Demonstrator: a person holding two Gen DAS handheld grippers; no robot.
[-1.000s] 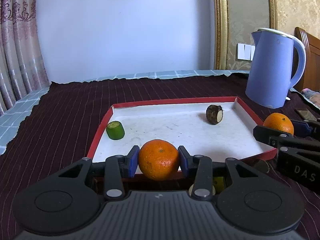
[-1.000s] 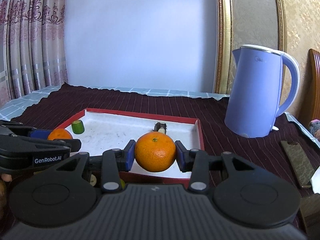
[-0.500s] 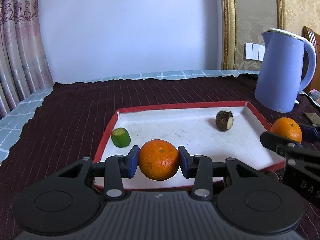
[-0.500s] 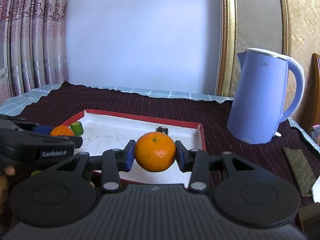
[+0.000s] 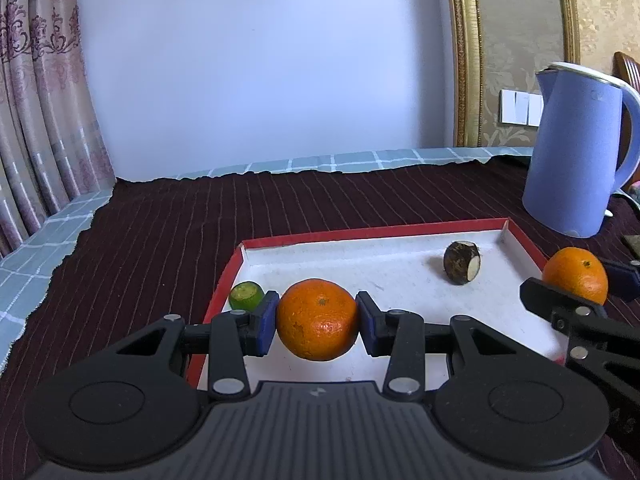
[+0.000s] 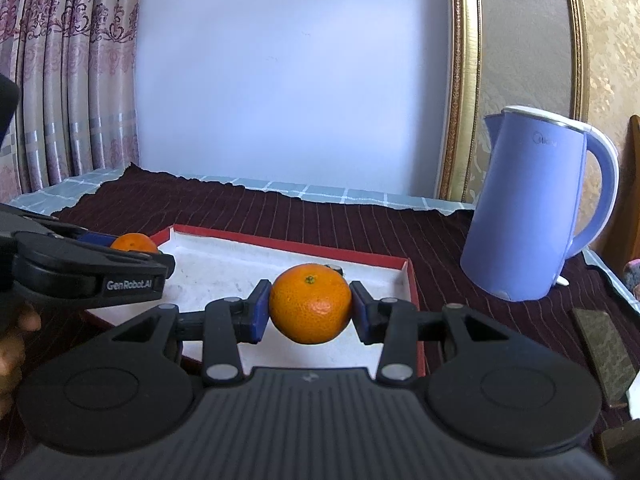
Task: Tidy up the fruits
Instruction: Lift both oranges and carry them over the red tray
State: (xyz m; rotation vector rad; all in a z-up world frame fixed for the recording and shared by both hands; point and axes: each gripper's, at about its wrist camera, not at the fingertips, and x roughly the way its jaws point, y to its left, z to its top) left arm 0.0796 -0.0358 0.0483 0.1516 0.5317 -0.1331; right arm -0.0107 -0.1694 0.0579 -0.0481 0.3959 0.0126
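My left gripper [image 5: 317,322] is shut on an orange [image 5: 318,320], held above the near left part of a red-rimmed white tray [image 5: 400,276]. My right gripper [image 6: 310,308] is shut on a second orange [image 6: 310,303] above the tray's [image 6: 224,264] near right part. Each gripper and its orange show in the other view: the right one [image 5: 576,274] at the tray's right edge, the left one [image 6: 134,243] at its left. In the tray lie a green cut fruit [image 5: 247,295] by the left wall and a dark brown cut piece [image 5: 462,262] at the far right.
A blue electric kettle [image 6: 536,204] stands on the dark striped cloth right of the tray. A dark flat object [image 6: 604,348] lies at the right edge. A hand [image 6: 12,344] shows at the left. Curtains and a wall lie behind the table.
The left gripper with its orange has moved forward and a little up over the tray's near edge. The right gripper has held nearly still with its orange.
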